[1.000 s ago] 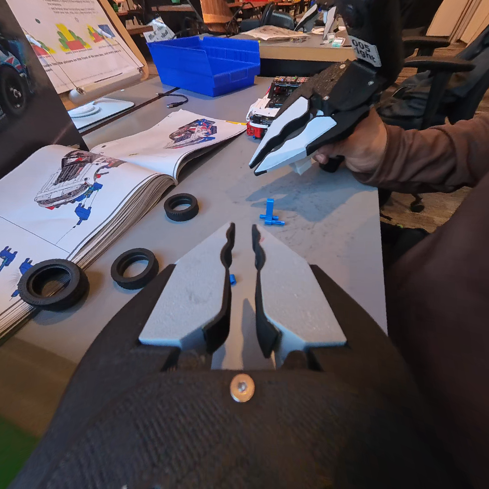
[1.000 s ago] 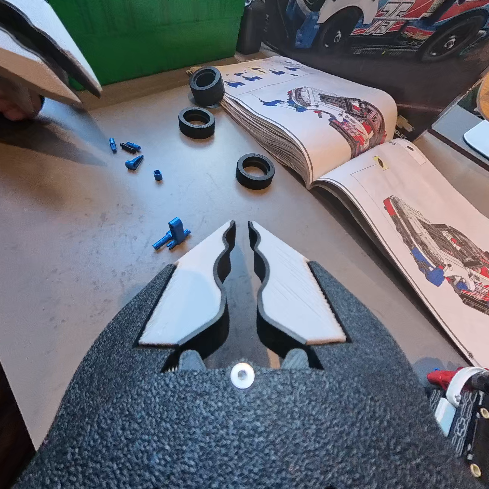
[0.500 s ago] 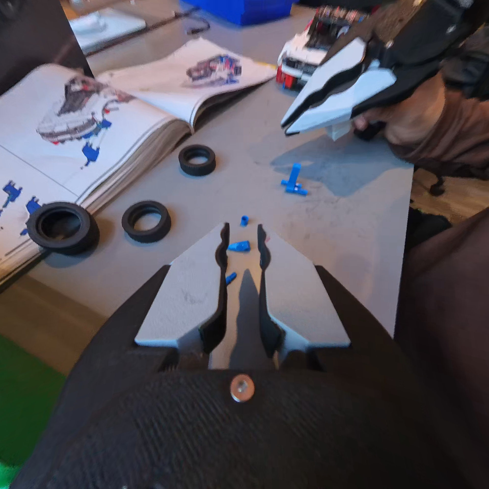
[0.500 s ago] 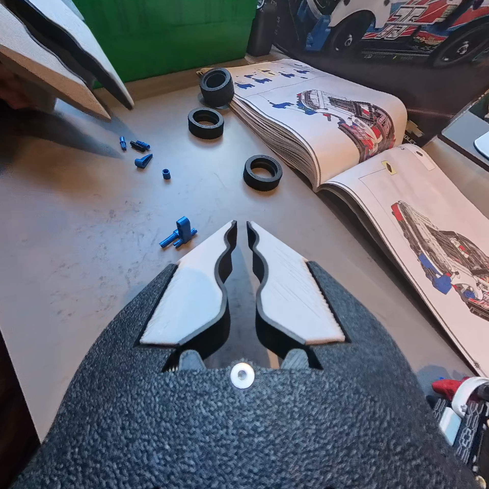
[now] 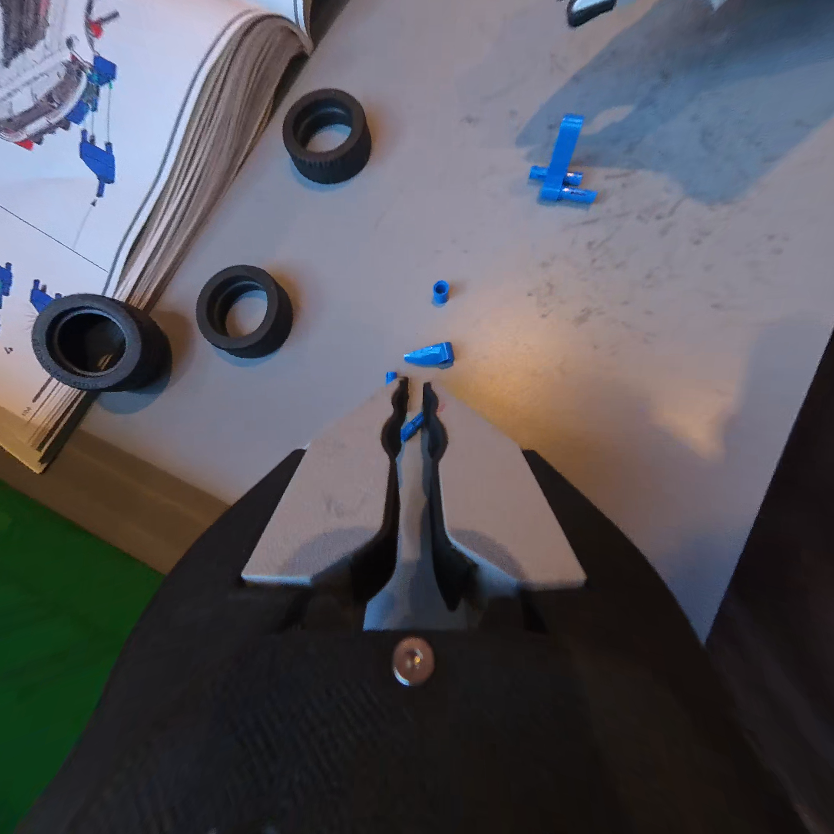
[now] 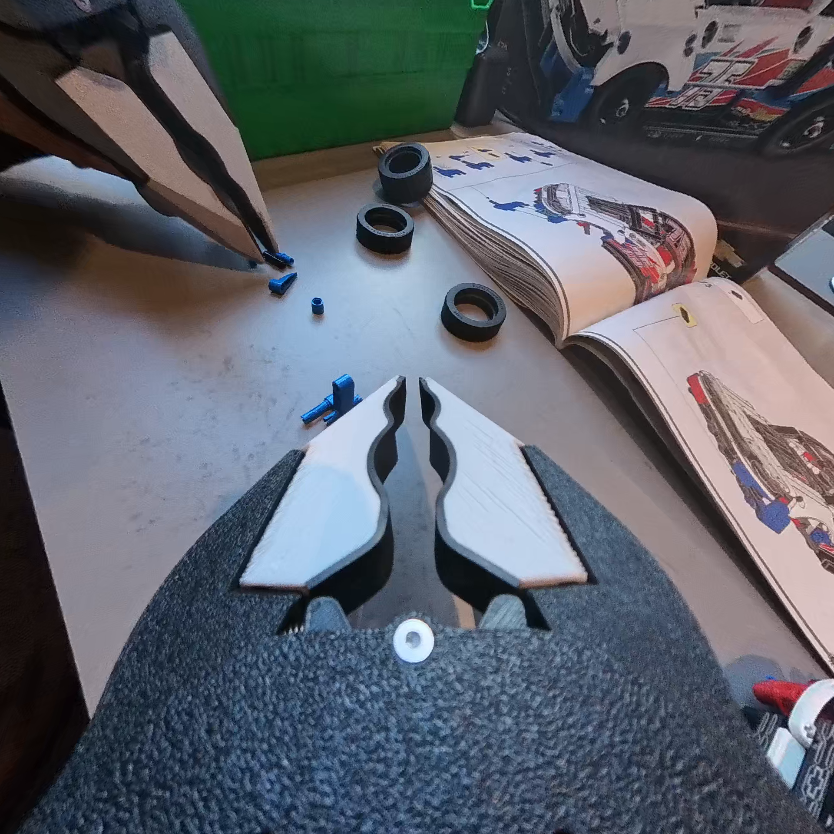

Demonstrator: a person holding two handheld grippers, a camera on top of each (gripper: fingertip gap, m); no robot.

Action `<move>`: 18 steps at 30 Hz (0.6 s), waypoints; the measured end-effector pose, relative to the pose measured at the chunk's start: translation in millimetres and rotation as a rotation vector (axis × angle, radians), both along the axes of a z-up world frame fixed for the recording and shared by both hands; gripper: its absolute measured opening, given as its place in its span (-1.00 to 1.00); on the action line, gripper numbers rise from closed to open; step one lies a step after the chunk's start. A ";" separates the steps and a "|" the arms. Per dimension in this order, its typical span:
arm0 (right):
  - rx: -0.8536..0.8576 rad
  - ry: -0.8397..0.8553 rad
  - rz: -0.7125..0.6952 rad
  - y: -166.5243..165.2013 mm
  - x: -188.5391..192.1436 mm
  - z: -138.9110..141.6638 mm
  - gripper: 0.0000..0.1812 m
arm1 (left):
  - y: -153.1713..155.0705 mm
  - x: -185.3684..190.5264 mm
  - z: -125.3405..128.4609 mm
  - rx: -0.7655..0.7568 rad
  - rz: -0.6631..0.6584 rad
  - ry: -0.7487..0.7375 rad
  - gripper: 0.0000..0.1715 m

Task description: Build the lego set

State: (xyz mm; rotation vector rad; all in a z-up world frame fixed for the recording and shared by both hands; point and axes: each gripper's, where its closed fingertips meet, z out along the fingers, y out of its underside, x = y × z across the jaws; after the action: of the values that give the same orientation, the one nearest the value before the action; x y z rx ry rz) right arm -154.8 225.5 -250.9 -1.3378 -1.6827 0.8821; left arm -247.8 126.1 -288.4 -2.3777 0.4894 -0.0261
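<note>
My left gripper point(image 5: 415, 383) points down at the grey table point(image 5: 586, 316), its jaws a narrow gap apart. A blue pin point(image 5: 411, 428) lies in that gap just behind the tips. It also shows in the right wrist view point(image 6: 279, 258), on the table at the left gripper's tip point(image 6: 265, 258). A blue wedge piece point(image 5: 428, 353) and a small blue bush point(image 5: 440, 292) lie just ahead. A blue pin assembly point(image 5: 562, 162) lies farther on, beside my right gripper point(image 6: 412, 383), which is empty with a narrow gap and hovers above the table.
Three black tyres point(image 5: 327, 135) point(image 5: 243, 311) point(image 5: 99, 340) sit by the open instruction book point(image 5: 90, 113), one of them on its page. A partly built car point(image 6: 794, 722) is at the right view's lower right. The set's box point(image 6: 677, 67) stands behind the book. The gap from one gripper's tips to the other's is roughly 15 cm. The small blue bush point(image 5: 440, 292) lies some 4 cm from my left tips, 10 cm from my right tips.
My left gripper has dropped down to the small blue parts and its jaws have narrowed around the pin. My right gripper has crept forward and its jaws have narrowed slightly.
</note>
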 end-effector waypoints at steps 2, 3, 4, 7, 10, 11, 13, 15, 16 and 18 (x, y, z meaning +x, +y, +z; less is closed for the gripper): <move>-0.004 0.007 0.003 -0.5 0.4 1.2 -0.94 | 0.2 -2.6 -2.9 -0.026 0.008 0.010 -0.96; -0.007 0.011 0.005 -0.7 0.6 1.8 -0.94 | 0.7 -3.8 -4.0 -0.034 0.011 0.015 -0.96; -0.011 0.013 0.007 -0.8 0.7 2.1 -0.94 | 1.1 -5.0 -4.8 -0.042 0.015 0.017 -0.96; -0.022 0.012 0.010 -0.9 0.7 2.2 -0.94 | 2.1 -5.8 -7.5 -0.064 0.015 0.010 -0.97; -0.023 0.013 0.011 -0.9 0.8 2.3 -0.94 | 2.6 -4.4 -7.6 -0.071 0.010 -0.005 -0.99; -0.022 0.011 0.011 -1.1 0.6 2.1 -0.94 | 2.6 -4.5 -7.7 -0.072 0.009 -0.008 -0.99; -0.021 0.007 0.012 -1.2 0.4 1.5 -0.94 | 3.2 -6.9 -7.5 -0.071 0.018 0.002 -0.99; -0.020 0.005 0.011 -1.1 0.3 1.1 -0.94 | 5.9 -8.8 -4.1 -0.048 0.021 0.026 -0.99; -0.020 0.005 0.010 -1.0 0.2 1.0 -0.95 | 9.1 -7.7 1.3 -0.017 0.019 0.030 -0.99; -0.020 0.005 0.008 -0.7 0.2 1.2 -0.95 | 17.6 1.1 17.5 0.076 -0.009 0.021 -0.99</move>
State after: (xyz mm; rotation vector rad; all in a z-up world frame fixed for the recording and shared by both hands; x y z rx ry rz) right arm -154.6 224.8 -249.7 -1.3421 -1.6799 0.9084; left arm -246.7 143.7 -270.9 -2.3038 0.5025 0.0133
